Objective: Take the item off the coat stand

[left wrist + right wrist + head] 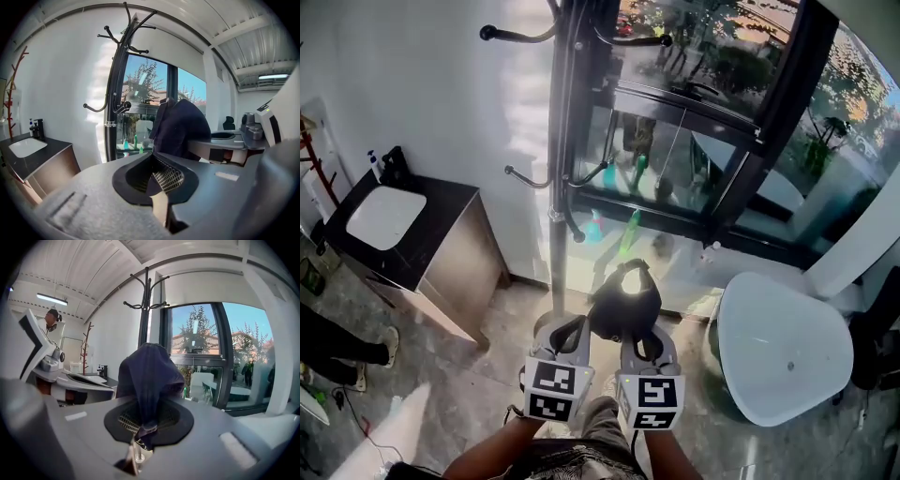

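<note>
A dark navy cap (623, 300) hangs from my right gripper (639, 342), which is shut on a fold of its cloth. In the right gripper view the cap (147, 371) rises out of the jaws of the right gripper (140, 427) and hides the room's middle. The black coat stand (558, 187) is just beyond, its hooks bare; the cap is clear of it. My left gripper (570, 336) sits beside the right one, jaws together with nothing in them. In the left gripper view the cap (180, 126) shows to the right of the coat stand (112, 93), beyond my left gripper (159, 183). The coat stand (146, 301) rises behind the cap in the right gripper view.
A black-topped cabinet with a white sink (384, 216) stands at the left wall. A white oval tub (783, 347) is at the right. Behind the stand is a black-framed window (769, 122) with bottles (630, 230) at its foot. A person's legs (337, 342) show at far left.
</note>
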Motion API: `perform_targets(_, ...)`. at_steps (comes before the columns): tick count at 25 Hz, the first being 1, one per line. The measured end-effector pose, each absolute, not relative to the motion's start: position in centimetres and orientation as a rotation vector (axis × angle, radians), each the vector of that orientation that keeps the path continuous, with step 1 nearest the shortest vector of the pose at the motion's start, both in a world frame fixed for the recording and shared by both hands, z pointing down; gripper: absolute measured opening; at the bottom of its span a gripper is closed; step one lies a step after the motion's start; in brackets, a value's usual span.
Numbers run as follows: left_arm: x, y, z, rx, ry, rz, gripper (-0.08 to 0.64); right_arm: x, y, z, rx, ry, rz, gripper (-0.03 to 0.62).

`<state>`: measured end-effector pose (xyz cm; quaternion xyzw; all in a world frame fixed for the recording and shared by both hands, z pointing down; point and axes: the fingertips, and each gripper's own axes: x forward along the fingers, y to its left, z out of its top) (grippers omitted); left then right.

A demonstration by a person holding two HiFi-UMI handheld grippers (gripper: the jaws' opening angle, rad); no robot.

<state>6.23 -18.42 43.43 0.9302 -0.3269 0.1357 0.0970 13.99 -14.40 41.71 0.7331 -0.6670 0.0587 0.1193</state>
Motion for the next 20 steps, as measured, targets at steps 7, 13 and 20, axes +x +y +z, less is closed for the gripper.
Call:
perform_targets(7,8.2,-17.4,43.4,2.79,-0.916,0.41,0.002,15.5,-13.0,41.8,2.19,-1.901,0.221,0.032)
perform_targets(13,8.4,-17.5,43.8,2.795,-0.903,0.422,0.002,16.0,-13.2,42.0,2.217,-1.885,0.204,0.032)
perform_targets(20,8.2,-17.9,43.9,2.793,-0.916,0.417,0.002,16.1,-13.3,42.4,2.216,-1.885,0.204,0.032)
